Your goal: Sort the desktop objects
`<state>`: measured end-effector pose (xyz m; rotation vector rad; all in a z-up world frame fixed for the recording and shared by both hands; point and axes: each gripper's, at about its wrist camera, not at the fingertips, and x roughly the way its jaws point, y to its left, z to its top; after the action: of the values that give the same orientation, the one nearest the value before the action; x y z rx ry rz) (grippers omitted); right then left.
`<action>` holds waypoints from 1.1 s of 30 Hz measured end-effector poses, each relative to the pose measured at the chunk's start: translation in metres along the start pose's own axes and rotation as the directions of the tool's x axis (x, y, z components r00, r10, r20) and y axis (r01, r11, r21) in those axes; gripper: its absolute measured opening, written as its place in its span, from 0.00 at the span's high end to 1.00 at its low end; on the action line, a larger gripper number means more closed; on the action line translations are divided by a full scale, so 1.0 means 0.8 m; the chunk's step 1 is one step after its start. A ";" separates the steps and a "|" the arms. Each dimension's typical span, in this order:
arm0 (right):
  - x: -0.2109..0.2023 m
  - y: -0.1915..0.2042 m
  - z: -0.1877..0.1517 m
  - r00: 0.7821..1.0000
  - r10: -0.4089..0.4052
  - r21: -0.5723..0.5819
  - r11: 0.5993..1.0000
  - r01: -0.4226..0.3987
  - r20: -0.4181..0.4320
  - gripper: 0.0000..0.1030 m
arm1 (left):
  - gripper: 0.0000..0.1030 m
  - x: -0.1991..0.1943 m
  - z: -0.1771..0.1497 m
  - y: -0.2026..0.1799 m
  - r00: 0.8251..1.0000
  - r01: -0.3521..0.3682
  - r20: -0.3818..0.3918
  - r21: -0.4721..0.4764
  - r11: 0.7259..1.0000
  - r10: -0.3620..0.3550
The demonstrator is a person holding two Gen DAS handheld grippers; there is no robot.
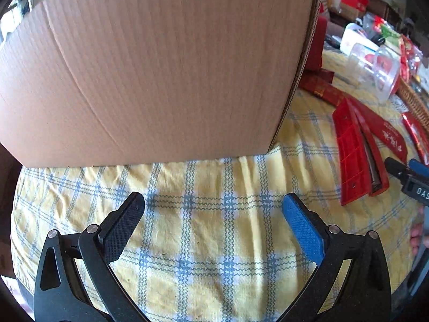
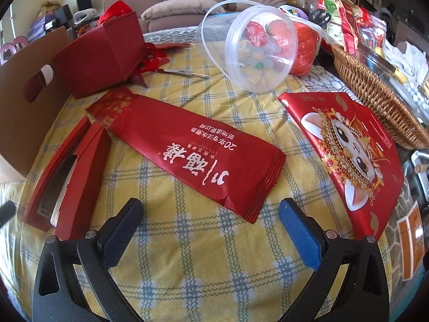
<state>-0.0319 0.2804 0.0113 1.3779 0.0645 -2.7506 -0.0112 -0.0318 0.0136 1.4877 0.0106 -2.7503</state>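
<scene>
Over the worktop (image 2: 187,241) both jaws gape empty: right gripper (image 2: 210,226) lined up on red packet (image 2: 187,150), left gripper (image 1: 213,221) idling by cardboard box (image 1: 161,67), likely the drop bin

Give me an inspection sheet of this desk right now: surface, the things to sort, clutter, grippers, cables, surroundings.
Surface: yellow and blue checked cloth, wrinkled.
Job's things: long red packet lying flat; cat-print red bag beside it; open flat red case; red box tipped over; clear plastic bucket on its side.
Clutter: wicker basket full of packets; cardboard box; scissors.
Grippers: left gripper open, holding nothing; right gripper open, holding nothing, near the packet's end.
Cables: nothing seen.
Surroundings: sofa with cushions behind the table.
</scene>
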 end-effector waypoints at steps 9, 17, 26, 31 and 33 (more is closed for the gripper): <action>0.001 0.000 0.002 1.000 -0.001 -0.002 1.000 0.001 -0.001 0.00 | 0.00 0.003 -0.008 0.001 1.000 0.005 0.028 -0.019 1.000 -0.005; 0.001 0.000 0.002 1.000 -0.001 -0.003 1.000 0.001 -0.001 0.00 | 0.00 0.001 -0.007 0.007 1.000 0.008 0.028 -0.019 1.000 -0.007; 0.001 0.000 0.002 1.000 -0.001 -0.003 1.000 0.001 -0.001 0.00 | 0.00 0.001 -0.007 0.009 1.000 0.007 0.029 -0.019 1.000 -0.006; 0.001 0.000 0.002 1.000 -0.001 -0.003 1.000 0.001 -0.001 0.00 | 0.00 0.001 -0.007 0.009 1.000 0.006 0.029 -0.019 1.000 -0.006; 0.001 0.000 0.002 1.000 -0.001 -0.003 1.000 0.001 -0.001 0.00 | 0.00 0.001 -0.007 0.009 1.000 0.006 0.029 -0.019 1.000 -0.006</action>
<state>-0.0336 0.2801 0.0116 1.3791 0.0697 -2.7491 -0.0068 -0.0386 0.0098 1.4459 0.0403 -2.7678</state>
